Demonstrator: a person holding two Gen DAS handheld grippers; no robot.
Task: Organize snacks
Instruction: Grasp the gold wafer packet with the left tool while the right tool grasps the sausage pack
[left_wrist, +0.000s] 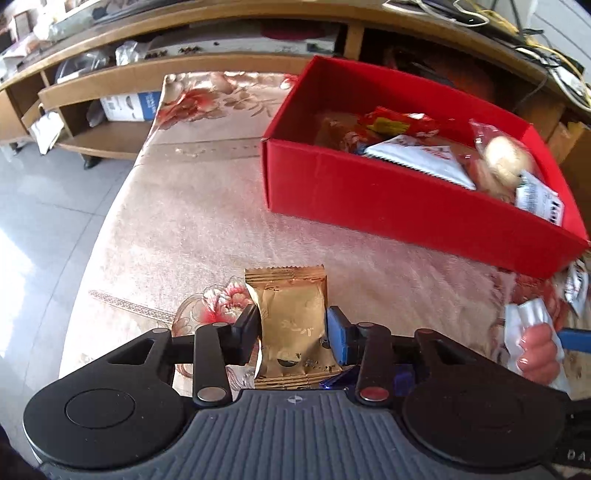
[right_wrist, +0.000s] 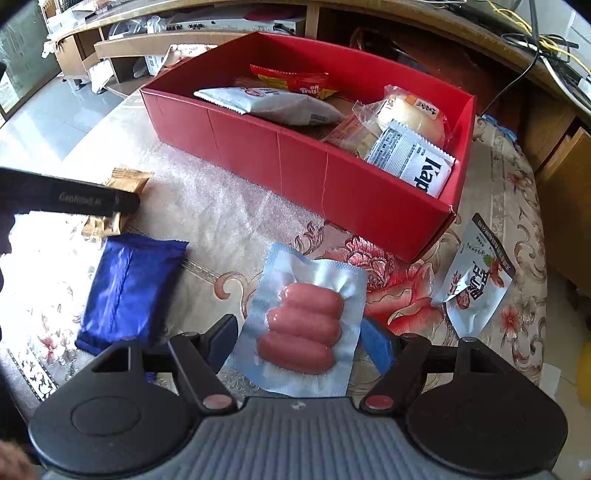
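My left gripper (left_wrist: 291, 332) is shut on a gold snack packet (left_wrist: 291, 317), held above the floral tablecloth short of the red box (left_wrist: 369, 192). The box holds several snacks. My right gripper (right_wrist: 299, 336) is shut on a clear sausage pack (right_wrist: 303, 325) with three pink sausages, near the box's (right_wrist: 303, 166) front wall. The sausage pack also shows at the right edge of the left wrist view (left_wrist: 532, 339). The left gripper's finger (right_wrist: 74, 199) and the gold packet (right_wrist: 125, 181) show in the right wrist view at the left.
A blue packet (right_wrist: 129, 288) lies on the cloth left of the sausages. A white-and-red pouch (right_wrist: 476, 280) lies right of the box. Wooden shelves (left_wrist: 110, 74) and cables stand behind the table (left_wrist: 192, 206). Tiled floor lies to the left.
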